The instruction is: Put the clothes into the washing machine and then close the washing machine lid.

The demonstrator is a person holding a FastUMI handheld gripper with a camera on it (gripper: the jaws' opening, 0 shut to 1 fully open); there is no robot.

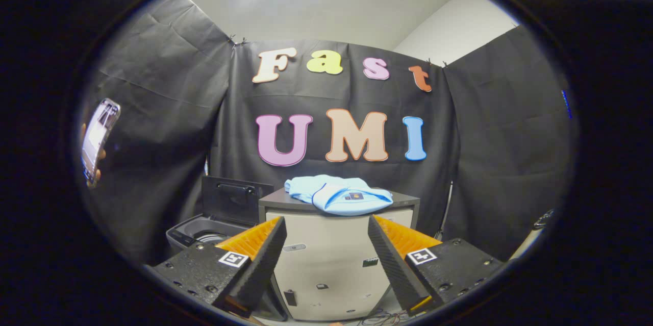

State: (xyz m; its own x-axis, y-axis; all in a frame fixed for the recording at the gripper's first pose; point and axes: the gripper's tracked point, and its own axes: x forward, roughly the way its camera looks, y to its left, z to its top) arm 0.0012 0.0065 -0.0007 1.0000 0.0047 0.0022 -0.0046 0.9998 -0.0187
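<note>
we see the jaws (326, 244) spread wide apart and holding nothing, the fingers (260, 259) raised in front of a pale cabinet (326, 265). beyond the fingers, on the cabinet's dark top, lies a folded light blue garment (339, 194), well clear of both fingers. just beside the cabinet, on its left, stands the washing machine (204, 231), its lid (235, 199) tipped up and open, the drum rim showing beneath. far off to the left a hand (97, 163) holds up a phone (99, 137).
</note>
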